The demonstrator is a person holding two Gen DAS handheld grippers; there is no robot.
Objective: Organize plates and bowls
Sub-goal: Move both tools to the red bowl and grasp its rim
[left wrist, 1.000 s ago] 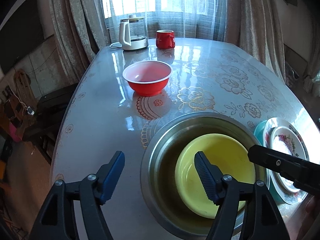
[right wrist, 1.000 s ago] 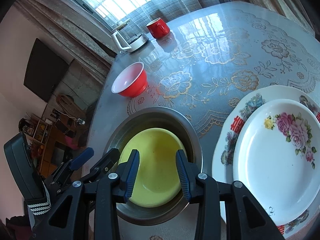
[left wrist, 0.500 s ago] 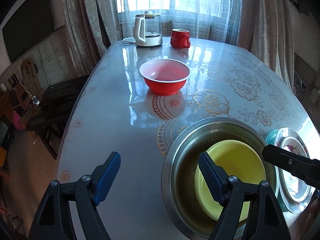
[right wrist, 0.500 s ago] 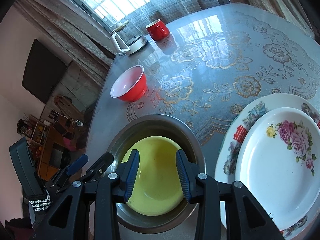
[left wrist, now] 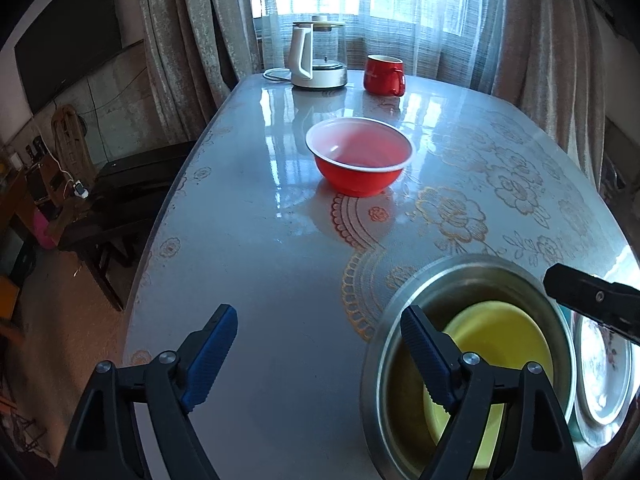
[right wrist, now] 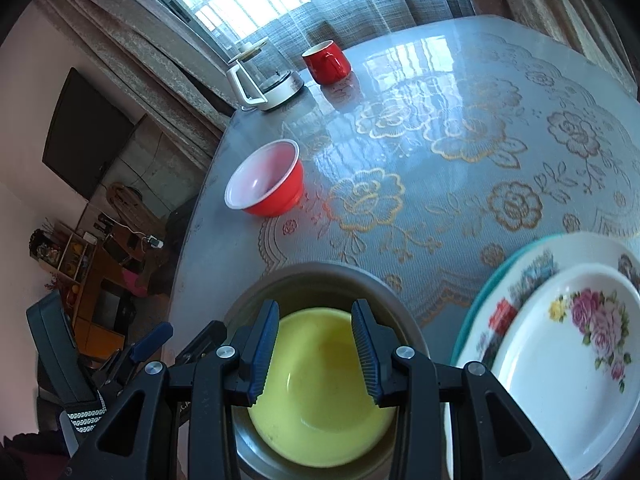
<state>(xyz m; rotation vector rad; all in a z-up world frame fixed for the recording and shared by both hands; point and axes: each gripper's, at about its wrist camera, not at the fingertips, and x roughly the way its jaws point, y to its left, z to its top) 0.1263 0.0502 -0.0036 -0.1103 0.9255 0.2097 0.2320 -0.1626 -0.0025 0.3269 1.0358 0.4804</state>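
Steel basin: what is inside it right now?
The steel basin holds one yellow bowl, apparently empty. The right tool hangs over it and hides part of it; the basin floor beneath the bowl is covered.

Left gripper [left wrist: 320, 348] points steeply downward; its jaws have just been opening, nothing between them. Right gripper [right wrist: 314, 350], at its three o'clock, stands half-open, empty.
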